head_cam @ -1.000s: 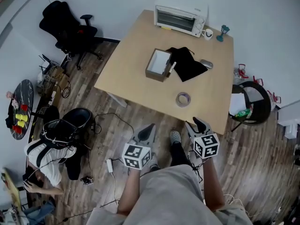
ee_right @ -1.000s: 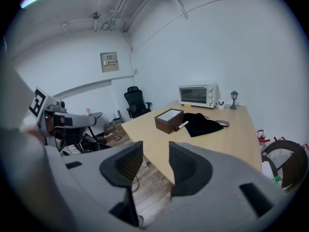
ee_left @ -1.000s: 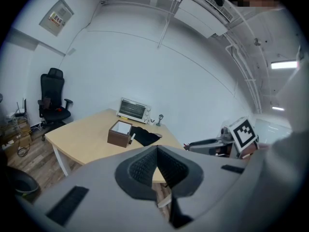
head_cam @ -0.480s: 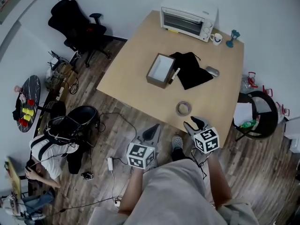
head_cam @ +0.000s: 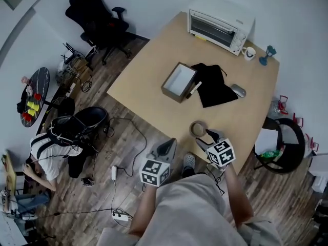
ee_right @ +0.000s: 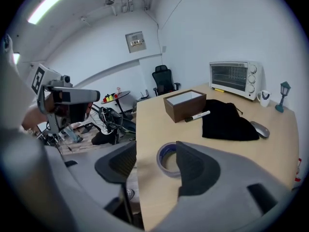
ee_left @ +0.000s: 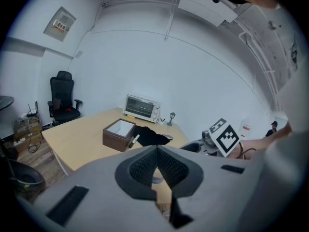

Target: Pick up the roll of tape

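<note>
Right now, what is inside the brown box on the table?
Seen from above, the brown box holds only a pale, bare inner surface. Its walls hide the edges of that surface just behind them.

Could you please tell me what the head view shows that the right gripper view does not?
Only the head view shows the marker cube on the right gripper. Only the right gripper view shows the ceiling light and the jaws opening, with the tape roll in the gap between them, not gripped. Both show the toaster oven, brown box and black cloth.
</note>
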`<state>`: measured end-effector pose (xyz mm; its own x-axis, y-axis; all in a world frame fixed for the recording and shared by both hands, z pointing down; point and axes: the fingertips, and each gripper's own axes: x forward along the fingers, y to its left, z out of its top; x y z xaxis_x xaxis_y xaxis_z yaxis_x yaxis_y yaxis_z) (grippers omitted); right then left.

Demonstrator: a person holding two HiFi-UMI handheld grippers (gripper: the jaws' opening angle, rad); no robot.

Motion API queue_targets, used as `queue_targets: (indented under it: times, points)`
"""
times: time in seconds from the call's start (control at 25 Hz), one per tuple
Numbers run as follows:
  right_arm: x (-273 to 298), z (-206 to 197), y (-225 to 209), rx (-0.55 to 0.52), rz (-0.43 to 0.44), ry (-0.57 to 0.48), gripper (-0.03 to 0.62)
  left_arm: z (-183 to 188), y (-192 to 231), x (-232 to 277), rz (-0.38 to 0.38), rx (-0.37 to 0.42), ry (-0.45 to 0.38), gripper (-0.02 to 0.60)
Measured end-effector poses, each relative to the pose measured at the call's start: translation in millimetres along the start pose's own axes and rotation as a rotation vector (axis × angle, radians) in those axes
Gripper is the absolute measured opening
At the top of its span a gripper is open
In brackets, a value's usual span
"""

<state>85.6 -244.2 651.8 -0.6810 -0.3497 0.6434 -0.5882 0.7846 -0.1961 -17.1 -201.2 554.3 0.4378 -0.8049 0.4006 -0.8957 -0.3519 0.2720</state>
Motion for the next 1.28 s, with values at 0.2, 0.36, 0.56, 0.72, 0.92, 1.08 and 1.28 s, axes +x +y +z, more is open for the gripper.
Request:
queue_targets:
  times: [0.2, 0.36, 0.56, 0.72, 0.92, 1.08, 1.28]
  points:
    - [22.6, -8.0, -12.6, -0.052, 0.066, 0.063, 0.299, -6.0, -3.2, 9.8, 0.044, -0.014, 0.011, 0.005]
    - [39.4, -16.2, -18.4, -0.099, 0.100, 0.123, 0.351, -10.0, -6.9, 12.8, 0.062, -0.020, 0.017, 0.005]
    - [63.7, -24.9, -19.2, -0.177, 0.129, 0.178, 0.425, -13.9, -0.2, 8.9, 0.100, -0.031, 0.019, 0.005]
    - [83.8, -46.1, -26.0, -0.244, 0.136, 0.268, 0.476, -15.4, 3.5, 4.4, 0.124, -0.041, 0.015, 0.005]
    - [96.2, -54.9, -31.9, -0.277, 0.140, 0.319, 0.492, -16.9, 3.3, 3.3, 0.138, -0.041, 0.019, 0.005]
    - [98.7, -56.6, -28.9, -0.362, 0.161, 0.386, 0.492, -18.0, 7.4, -1.8, 0.151, -0.047, 0.018, 0.005]
    - [99.3, -57.2, -26.4, -0.494, 0.195, 0.505, 0.478, -18.6, 12.0, -3.4, 0.159, -0.057, 0.012, 0.005]
